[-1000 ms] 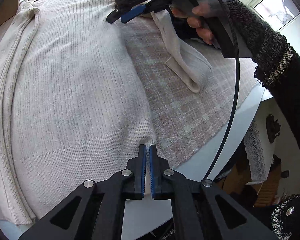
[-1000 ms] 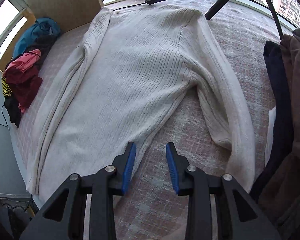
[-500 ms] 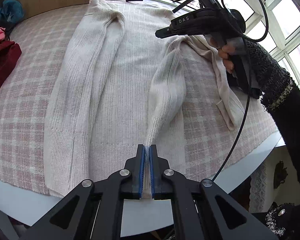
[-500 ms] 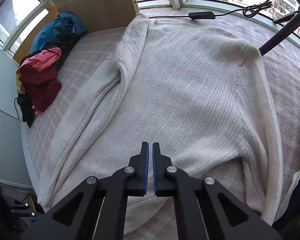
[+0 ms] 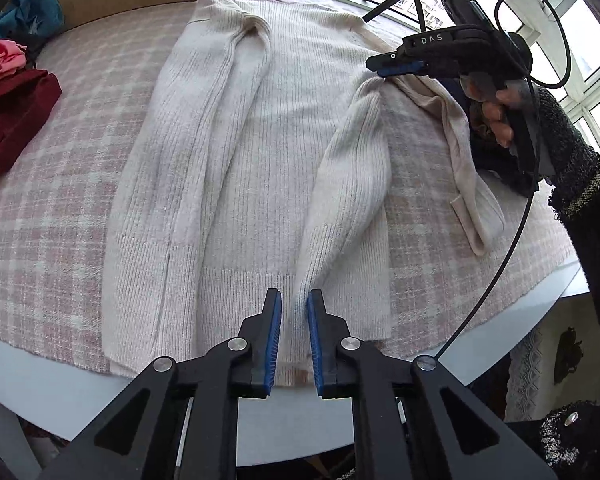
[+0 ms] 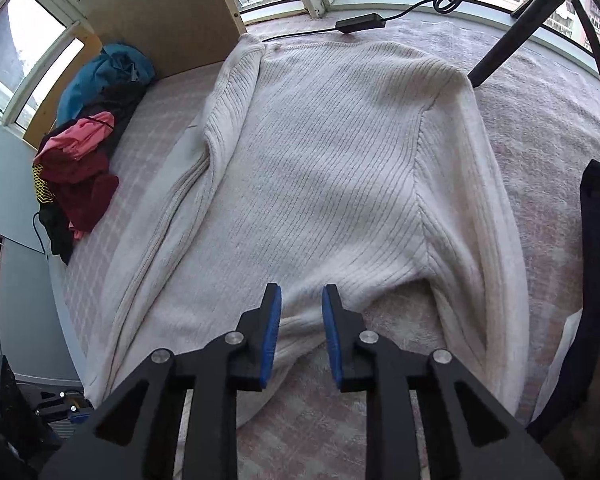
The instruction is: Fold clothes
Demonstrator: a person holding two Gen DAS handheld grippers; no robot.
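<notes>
Jaws of the left gripper [image 5: 292, 336] stand apart, blue pads either side of a fold of the sweater [image 5: 276, 152] at its hem, with cloth between them but not pinched; jaws of the right gripper [image 6: 300, 332] are likewise apart, straddling a ridge of knit at the sweater's side edge; seen from the left wrist, the right gripper's tips hang at the top of that same fold, near the far shoulder, though whether they touch the cloth I cannot tell from there; a hand [image 5: 496, 108] in a dark knit sleeve [image 5: 576, 176] holds that gripper, a black cable [image 5: 496, 264] trailing from it; the sweater, cream and ribbed, lies flat on a pink checked cloth [image 5: 52, 216] with its collar towards the window; its one sleeve lies folded along the body on the left, and the right side is lifted into a raised fold running from hem to shoulder; a second pale garment [image 5: 464, 160] lies just beside it on the right; a heap of red, pink and blue clothes [image 6: 84, 152] sits well apart at the cloth's far left corner; a dark garment [image 6: 596, 264] lies at the right edge; a black adapter [image 6: 360, 22] rests beyond the collar by the window.
</notes>
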